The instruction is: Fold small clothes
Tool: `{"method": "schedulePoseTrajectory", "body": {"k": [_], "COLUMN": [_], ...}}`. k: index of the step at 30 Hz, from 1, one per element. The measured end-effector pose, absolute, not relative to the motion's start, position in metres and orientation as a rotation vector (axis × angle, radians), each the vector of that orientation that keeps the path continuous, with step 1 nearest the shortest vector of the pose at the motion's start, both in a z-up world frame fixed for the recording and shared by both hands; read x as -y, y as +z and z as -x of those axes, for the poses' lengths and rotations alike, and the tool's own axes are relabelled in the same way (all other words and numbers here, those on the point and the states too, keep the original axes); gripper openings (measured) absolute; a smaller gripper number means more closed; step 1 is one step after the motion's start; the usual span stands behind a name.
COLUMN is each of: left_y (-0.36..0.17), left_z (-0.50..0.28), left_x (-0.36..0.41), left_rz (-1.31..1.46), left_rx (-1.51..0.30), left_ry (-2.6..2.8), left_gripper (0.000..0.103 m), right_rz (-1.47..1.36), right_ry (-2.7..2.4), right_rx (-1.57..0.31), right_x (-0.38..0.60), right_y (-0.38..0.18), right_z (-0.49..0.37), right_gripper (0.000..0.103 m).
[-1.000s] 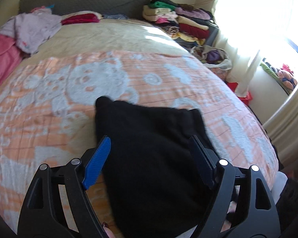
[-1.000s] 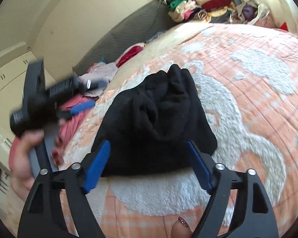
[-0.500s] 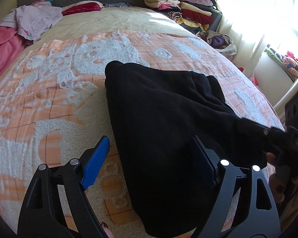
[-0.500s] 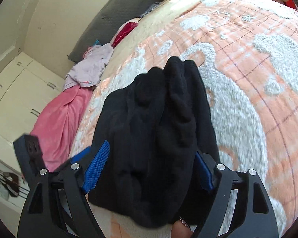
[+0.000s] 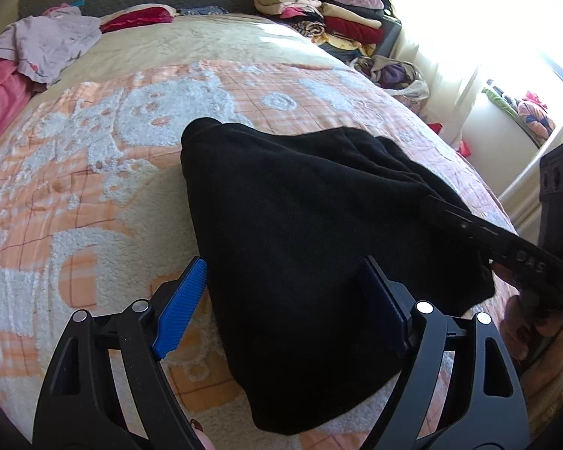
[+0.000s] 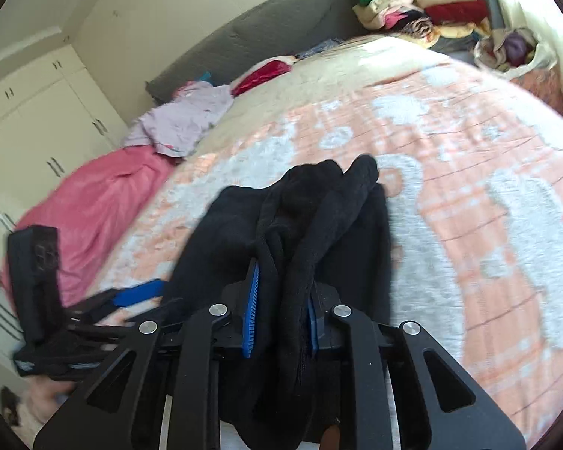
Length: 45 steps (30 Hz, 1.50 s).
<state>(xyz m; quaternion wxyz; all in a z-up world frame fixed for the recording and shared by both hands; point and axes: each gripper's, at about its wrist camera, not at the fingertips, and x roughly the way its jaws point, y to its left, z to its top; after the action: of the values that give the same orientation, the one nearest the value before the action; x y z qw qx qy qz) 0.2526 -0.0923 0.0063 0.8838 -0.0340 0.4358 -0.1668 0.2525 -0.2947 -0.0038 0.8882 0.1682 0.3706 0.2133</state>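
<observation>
right claw [image 6: 281, 311] just closing, clenched on black garment [image 5: 311, 225] | left claw [image 5: 281, 303] released, straddles its near end | long axis runs away over bed [image 5: 94, 187]

black garment [image 5: 311, 225]: 1 | grippers: 2 (left gripper [image 5: 285, 300], right gripper [image 6: 281, 307]) | bed [image 5: 75, 187]: 1

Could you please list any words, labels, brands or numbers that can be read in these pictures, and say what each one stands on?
"DAS": raised letters on the black arm of the right gripper, seen in the left wrist view; any letters before them cannot be read.
Nothing else is readable: no print shows on the black garment, the orange and white blanket or the stacked clothes.
</observation>
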Motion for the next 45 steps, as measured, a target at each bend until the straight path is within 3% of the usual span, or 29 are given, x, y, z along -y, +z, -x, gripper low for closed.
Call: {"method": "schedulePoseTrajectory", "body": {"k": [3,6,7,8,13,26,33,38,41,45], "left_y": [0.001,-0.004,-0.004,-0.004,-0.003,0.001,0.006,0.017,0.025,0.037], "left_z": [-0.251,-0.25,-0.25,-0.25,-0.248,-0.239,-0.231,-0.219,-0.209,-0.193], "left_x": [0.1,0.103,0.102,0.102,0.102,0.104,0.104,0.102,0.1,0.094], "left_rz": [0.045,0.025,0.024,0.024,0.012,-0.002,-0.011,-0.005,-0.005,0.001], "left_rx": [-0.92,-0.925,-0.924,-0.924,-0.919,-0.908,-0.892,-0.856,-0.826,-0.782], "left_ry": [-0.354,-0.344,-0.341,-0.34,-0.334,-0.335,-0.333,-0.342,-0.346,-0.344], "left_gripper": [0.076,0.077,0.077,0.077,0.077,0.077,0.079,0.086,0.093,0.093], "right_rz": [-0.371,-0.362,-0.362,-0.362,-0.328,-0.301,-0.306,-0.287,-0.266,-0.234], "right_ry": [0.42,0.377,0.354,0.339,0.296,0.24,0.242,0.228,0.223,0.21], "right_rx": [-0.798,-0.796,-0.793,-0.791,-0.773,-0.791,-0.753,-0.672,-0.618,-0.557], "right_x": [0.302,0.305,0.305,0.307,0.305,0.306,0.312,0.315,0.315,0.314], "right_y": [-0.025,-0.034,-0.034,-0.033,-0.027,-0.028,-0.017,0.004,0.017,0.031], "right_z": [-0.255,-0.249,-0.247,-0.244,-0.23,-0.207,-0.19,-0.167,-0.152,-0.132], "right_gripper": [0.021,0.038,0.05,0.053,0.053,0.069,0.072,0.092,0.095,0.098]}}
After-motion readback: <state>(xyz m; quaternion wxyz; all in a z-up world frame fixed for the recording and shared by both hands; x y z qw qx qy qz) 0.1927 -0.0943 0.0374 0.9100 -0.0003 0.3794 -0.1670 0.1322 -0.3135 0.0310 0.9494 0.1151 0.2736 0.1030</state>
